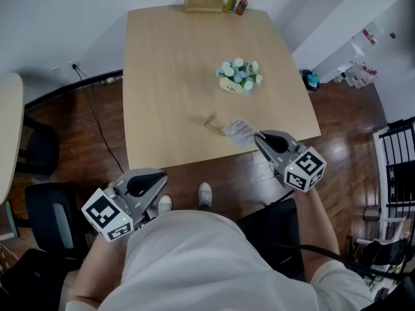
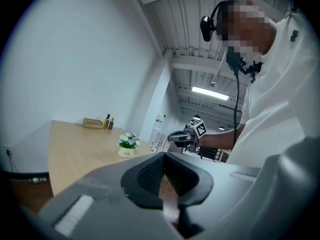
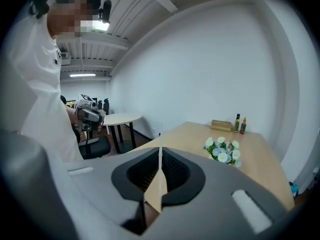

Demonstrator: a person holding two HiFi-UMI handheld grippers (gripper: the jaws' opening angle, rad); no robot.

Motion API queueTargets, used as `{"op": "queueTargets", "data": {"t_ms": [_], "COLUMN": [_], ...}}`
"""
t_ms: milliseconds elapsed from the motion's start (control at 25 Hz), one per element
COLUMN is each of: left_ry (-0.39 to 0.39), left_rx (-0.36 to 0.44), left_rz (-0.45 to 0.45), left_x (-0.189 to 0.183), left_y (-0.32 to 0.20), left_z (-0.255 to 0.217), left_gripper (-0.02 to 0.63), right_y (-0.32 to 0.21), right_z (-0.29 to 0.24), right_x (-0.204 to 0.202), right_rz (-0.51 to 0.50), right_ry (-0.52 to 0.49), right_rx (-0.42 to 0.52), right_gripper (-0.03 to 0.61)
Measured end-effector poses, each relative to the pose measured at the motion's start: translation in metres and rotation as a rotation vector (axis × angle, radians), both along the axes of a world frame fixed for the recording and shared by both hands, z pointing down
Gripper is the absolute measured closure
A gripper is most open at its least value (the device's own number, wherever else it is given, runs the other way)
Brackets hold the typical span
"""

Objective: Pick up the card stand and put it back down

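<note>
The card stand (image 1: 211, 122) is a small wooden base near the table's front edge, with a white printed card (image 1: 238, 131) beside it on the right. My right gripper (image 1: 258, 137) hovers at the table's front right corner. Its tip is just right of the card, and its jaws are shut with nothing between them (image 3: 159, 176). My left gripper (image 1: 161, 176) is held low in front of the table, over the floor. It is shut and empty too (image 2: 167, 176). Neither gripper view shows the card stand.
A small pot of white and blue flowers (image 1: 239, 76) stands mid-table. A wooden box (image 1: 203, 3) and two little bottles (image 1: 236, 2) sit at the far edge of the light wooden table (image 1: 168, 57). A black chair (image 1: 52, 216) and a round table (image 1: 8, 135) are to the left.
</note>
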State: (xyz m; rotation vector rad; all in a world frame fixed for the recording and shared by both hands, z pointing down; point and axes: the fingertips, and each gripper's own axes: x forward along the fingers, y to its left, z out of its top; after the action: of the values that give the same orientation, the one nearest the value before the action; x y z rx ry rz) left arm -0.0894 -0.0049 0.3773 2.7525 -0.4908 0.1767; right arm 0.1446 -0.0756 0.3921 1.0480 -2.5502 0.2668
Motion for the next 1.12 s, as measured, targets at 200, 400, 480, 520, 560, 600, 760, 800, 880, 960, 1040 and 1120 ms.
{"op": "queueTargets", "data": {"t_ms": [200, 400, 480, 520, 560, 600, 760, 800, 880, 960, 1040, 1120], "left_ry": [-0.006, -0.019, -0.026, -0.029, -0.032, -0.035, -0.051, -0.052, -0.056, -0.061, -0.065, -0.069], "left_rx": [-0.009, -0.018, -0.021, -0.024, -0.027, -0.03, -0.044, -0.047, -0.052, -0.055, -0.057, -0.059], "left_rz": [-0.069, -0.121, -0.139, -0.148, -0.156, -0.162, -0.183, -0.188, -0.197, -0.2, -0.2, -0.2], "left_x": [0.002, 0.008, 0.009, 0.01, 0.011, 0.012, 0.013, 0.013, 0.014, 0.016, 0.018, 0.019], "left_y": [-0.003, -0.004, -0.005, -0.005, -0.006, -0.007, -0.01, -0.012, -0.014, -0.017, -0.019, -0.021], "left_z": [-0.002, -0.003, -0.003, -0.002, -0.002, -0.002, -0.001, -0.001, -0.001, -0.001, 0.0, 0.001], "left_gripper": [0.611, 0.611, 0.611, 0.611, 0.611, 0.611, 0.611, 0.611, 0.611, 0.611, 0.611, 0.611], "right_y": [-0.035, -0.062, -0.071, -0.076, -0.08, -0.084, -0.095, -0.097, -0.101, -0.103, -0.105, -0.106], "right_z": [0.014, 0.032, 0.042, 0.047, 0.052, 0.057, 0.075, 0.079, 0.087, 0.093, 0.098, 0.103], "right_x": [-0.004, -0.003, -0.003, -0.003, -0.002, -0.002, -0.004, -0.005, -0.006, -0.007, -0.007, -0.007], "right_rz": [-0.068, -0.12, -0.133, -0.14, -0.145, -0.151, -0.171, -0.178, -0.19, -0.198, -0.199, -0.201], "right_ry": [0.002, 0.007, 0.008, 0.009, 0.009, 0.01, 0.011, 0.013, 0.014, 0.011, 0.009, 0.009], "right_rx": [-0.018, -0.033, -0.041, -0.046, -0.052, -0.058, -0.08, -0.086, -0.094, -0.101, -0.106, -0.108], "right_gripper": [0.558, 0.558, 0.558, 0.558, 0.558, 0.558, 0.558, 0.558, 0.558, 0.558, 0.558, 0.558]}}
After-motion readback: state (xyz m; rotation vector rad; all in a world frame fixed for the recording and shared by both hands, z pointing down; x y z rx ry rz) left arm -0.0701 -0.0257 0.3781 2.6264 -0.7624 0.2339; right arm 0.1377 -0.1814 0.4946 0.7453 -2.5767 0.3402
